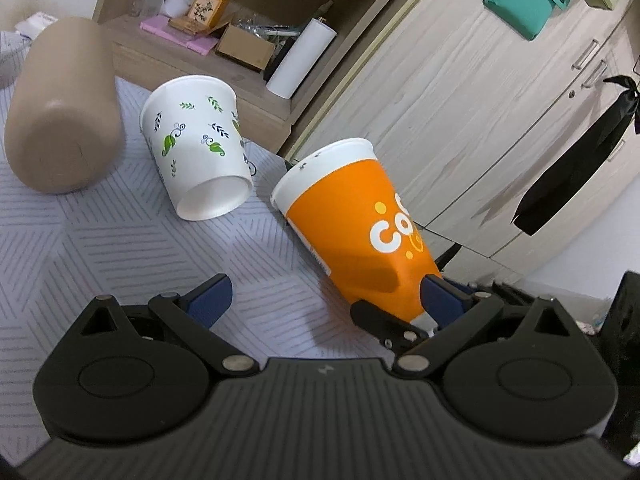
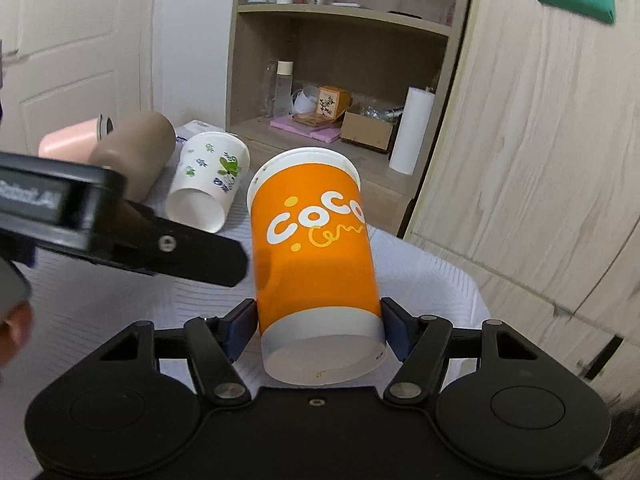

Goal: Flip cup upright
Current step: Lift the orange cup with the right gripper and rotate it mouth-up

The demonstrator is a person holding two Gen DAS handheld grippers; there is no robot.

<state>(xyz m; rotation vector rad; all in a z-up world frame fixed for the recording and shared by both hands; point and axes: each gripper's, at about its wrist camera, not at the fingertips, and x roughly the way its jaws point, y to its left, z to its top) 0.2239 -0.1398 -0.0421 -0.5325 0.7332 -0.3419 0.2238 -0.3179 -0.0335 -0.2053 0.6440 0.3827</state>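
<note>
An orange paper cup with white "coco" lettering is held tilted above the table, base toward the right wrist camera and rim pointing away. My right gripper is shut on its lower body, blue pads on both sides. In the left wrist view the same cup stands at the right, and the right gripper's fingers clasp its base. My left gripper is open and empty, just left of the cup; its finger shows in the right wrist view beside the cup.
A white leaf-print paper cup lies on its side on the patterned tablecloth. A brown cup lies left of it, and a pink cup beyond. A wooden shelf and wardrobe doors stand behind.
</note>
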